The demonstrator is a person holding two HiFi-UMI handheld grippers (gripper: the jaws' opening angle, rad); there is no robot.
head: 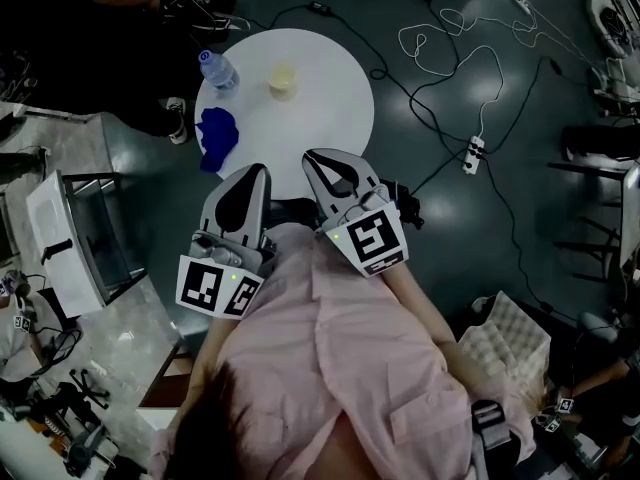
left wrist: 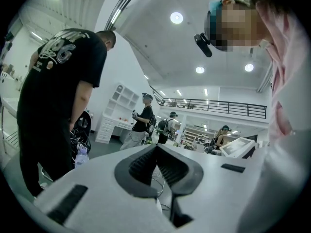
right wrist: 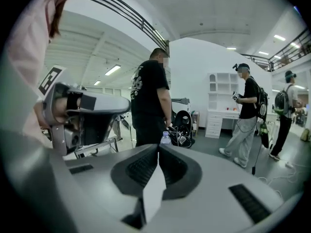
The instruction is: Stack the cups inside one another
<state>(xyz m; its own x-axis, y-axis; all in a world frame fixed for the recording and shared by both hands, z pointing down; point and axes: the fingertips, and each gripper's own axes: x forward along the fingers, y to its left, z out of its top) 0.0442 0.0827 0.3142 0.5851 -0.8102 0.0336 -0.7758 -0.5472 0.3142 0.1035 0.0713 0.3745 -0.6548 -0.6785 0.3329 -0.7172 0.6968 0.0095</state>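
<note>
A pale yellow cup (head: pixel 283 80), possibly more than one nested, stands on the round white table (head: pixel 320 118) below me. My left gripper (head: pixel 262 172) and right gripper (head: pixel 312 157) are held close to the person's chest in a pink shirt, above the table's near edge and well short of the cup. Both point outward and level, so neither gripper view shows the cup. In the left gripper view the jaws of the left gripper (left wrist: pixel 156 147) meet with nothing between them. The right gripper (right wrist: pixel 158 147) looks the same, jaws touching and empty.
A water bottle (head: pixel 218 71) and a crumpled blue cloth (head: pixel 217 136) also lie on the table. A person in black (right wrist: pixel 150 103) stands by its far left. Cables and a power strip (head: pixel 473 154) run over the floor; a white cart (head: pixel 75 238) stands left.
</note>
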